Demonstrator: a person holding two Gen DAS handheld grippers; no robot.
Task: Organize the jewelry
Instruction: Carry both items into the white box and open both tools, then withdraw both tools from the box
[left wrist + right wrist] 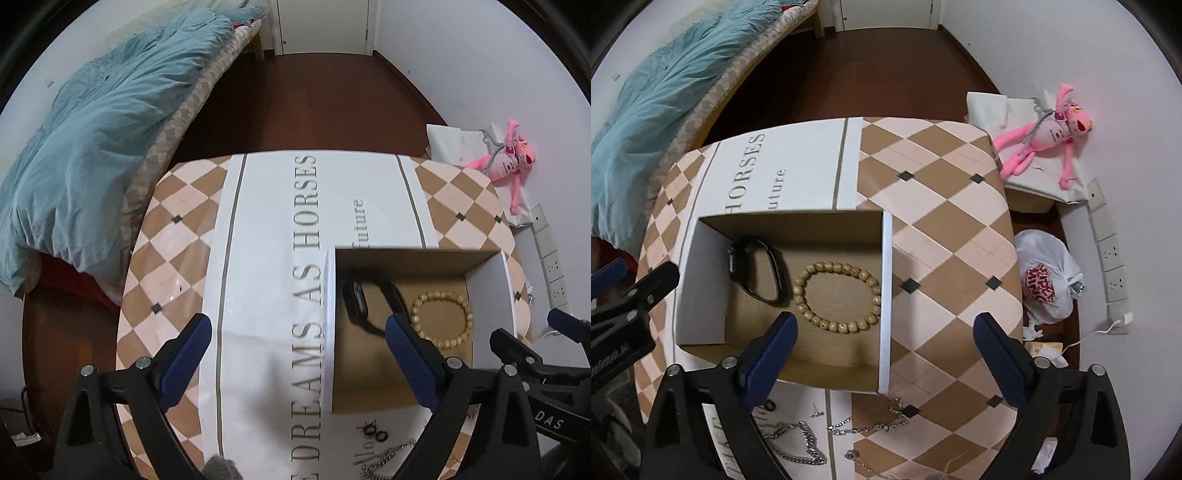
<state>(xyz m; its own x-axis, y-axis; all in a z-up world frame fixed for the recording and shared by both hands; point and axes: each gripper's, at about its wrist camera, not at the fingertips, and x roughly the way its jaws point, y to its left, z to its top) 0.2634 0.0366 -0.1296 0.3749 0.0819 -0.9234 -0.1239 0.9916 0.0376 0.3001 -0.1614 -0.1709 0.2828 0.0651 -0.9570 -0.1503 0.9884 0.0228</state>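
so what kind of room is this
Most likely a bedroom at home: a bed with a rumpled teal duvet sits beside the checkered table, a pink plush toy lies by the wall, and a closed white door is at the far end.

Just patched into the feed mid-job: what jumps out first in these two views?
The open cardboard box at the middle of the checkered table draws the eye: inside lie a black smartwatch on the left and a wooden bead bracelet beside it. Silver chains and small pieces lie loose on the table in front of the box. Both the left gripper and right gripper hang above with jaws wide and empty.
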